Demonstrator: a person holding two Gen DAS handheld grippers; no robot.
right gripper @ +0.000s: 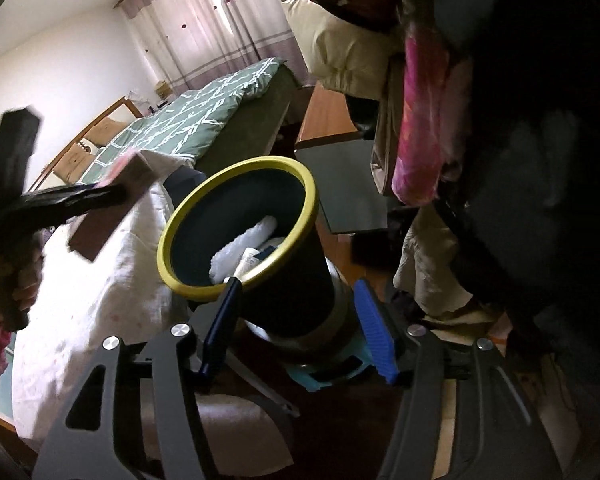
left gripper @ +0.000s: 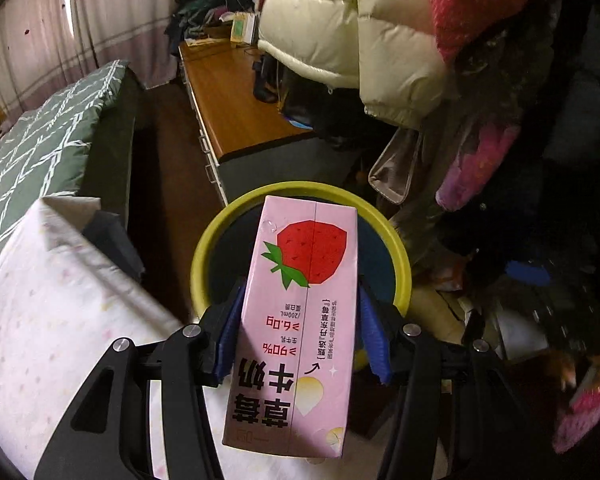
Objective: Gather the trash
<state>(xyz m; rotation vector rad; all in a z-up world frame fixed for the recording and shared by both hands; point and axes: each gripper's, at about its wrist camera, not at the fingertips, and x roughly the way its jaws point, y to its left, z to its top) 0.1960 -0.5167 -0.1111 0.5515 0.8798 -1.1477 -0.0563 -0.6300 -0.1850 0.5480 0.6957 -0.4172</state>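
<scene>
Over the yellow-rimmed bin [left gripper: 204, 256], strawberry milk carton [left gripper: 300, 320] held by the left gripper [left gripper: 300, 332], blue fingers [left gripper: 230, 332] pressed on both long sides near mid-body. Likely empty: light, thin-walled, would crush under hard squeeze; flat faces grip well. Right gripper [right gripper: 296, 328] at 6 o'clock of bin, fingers apart, empty. White crumpled trash [right gripper: 244, 248] already inside.

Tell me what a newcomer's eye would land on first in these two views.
First, the pink strawberry milk carton, clamped between the blue pads of the left gripper in the middle of the left wrist view. Behind it stands the dark round bin with a yellow-green rim; the right wrist view shows white crumpled trash already inside. The right gripper stands open in front of the bin, holding nothing.
</scene>
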